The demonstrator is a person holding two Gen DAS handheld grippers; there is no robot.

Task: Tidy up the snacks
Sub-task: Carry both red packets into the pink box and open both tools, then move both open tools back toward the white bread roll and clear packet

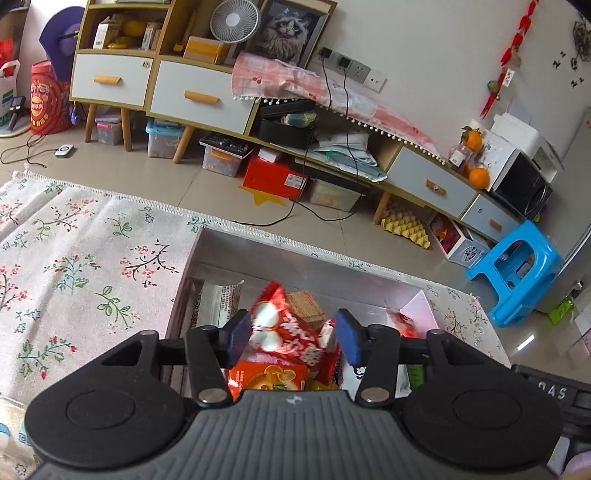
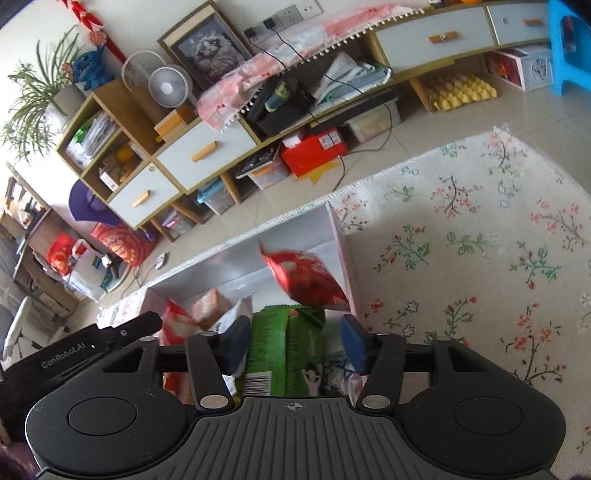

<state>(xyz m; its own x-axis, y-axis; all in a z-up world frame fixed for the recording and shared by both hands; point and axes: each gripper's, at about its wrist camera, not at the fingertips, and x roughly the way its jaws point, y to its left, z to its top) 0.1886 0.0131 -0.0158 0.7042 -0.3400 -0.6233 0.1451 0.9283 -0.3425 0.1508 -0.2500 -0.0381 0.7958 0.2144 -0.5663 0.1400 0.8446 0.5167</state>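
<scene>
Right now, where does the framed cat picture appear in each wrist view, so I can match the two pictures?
Left wrist view: the framed cat picture stands at the top centre, just right of the white fan.
Right wrist view: the framed cat picture leans at the upper left of centre, right of and above the white fan.
Shared landmark: the red box on the floor under the cabinet.

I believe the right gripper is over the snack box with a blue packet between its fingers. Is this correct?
Not quite: in the right wrist view, the packet between the fingers of the right gripper is green, not blue. Only the finger pads are blue. The gripper is indeed over the snack box.
</scene>
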